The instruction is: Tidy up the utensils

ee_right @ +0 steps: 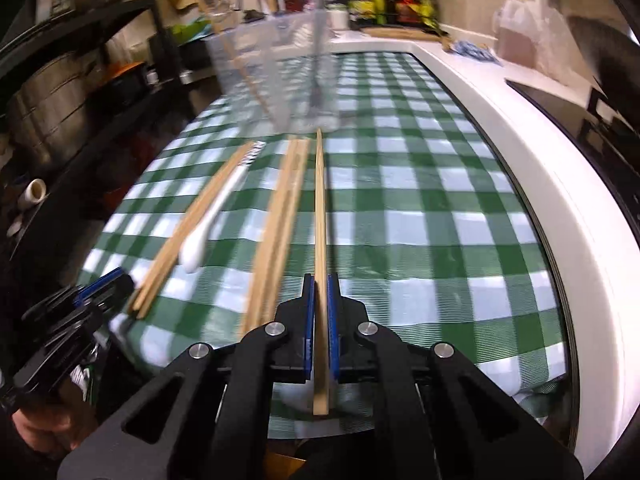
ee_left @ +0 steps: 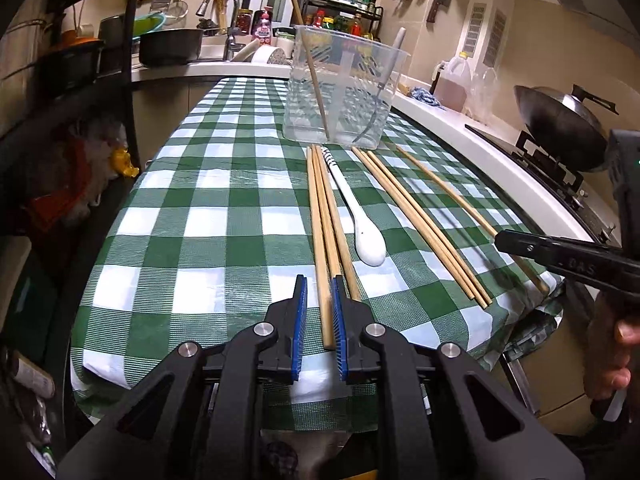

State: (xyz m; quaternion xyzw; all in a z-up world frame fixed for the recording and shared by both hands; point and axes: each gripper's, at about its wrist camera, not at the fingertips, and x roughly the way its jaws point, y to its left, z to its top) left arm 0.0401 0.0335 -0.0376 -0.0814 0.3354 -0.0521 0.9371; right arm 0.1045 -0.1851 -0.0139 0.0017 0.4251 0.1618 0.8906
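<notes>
A clear plastic tub (ee_left: 344, 88) stands at the far end of the green checked tablecloth (ee_left: 192, 216), holding one chopstick and a fork. Three chopsticks (ee_left: 326, 224) and a white spoon (ee_left: 362, 216) lie in front of my left gripper (ee_left: 319, 286), which is open with one chopstick end between its jaws. A second bundle of chopsticks (ee_left: 420, 224) lies to the right. My right gripper (ee_right: 319, 284) is shut on a single chopstick (ee_right: 319, 208) that points toward the tub (ee_right: 276, 72). The bundle (ee_right: 280, 204) and the spoon (ee_right: 212, 216) lie to its left.
A white counter (ee_left: 472, 136) runs along the right with an oil jug (ee_left: 454, 80) and a wok (ee_left: 560, 120) on a stove. A sink with pots (ee_left: 172, 46) is at the back left. A dark shelf (ee_right: 80, 80) stands on the left.
</notes>
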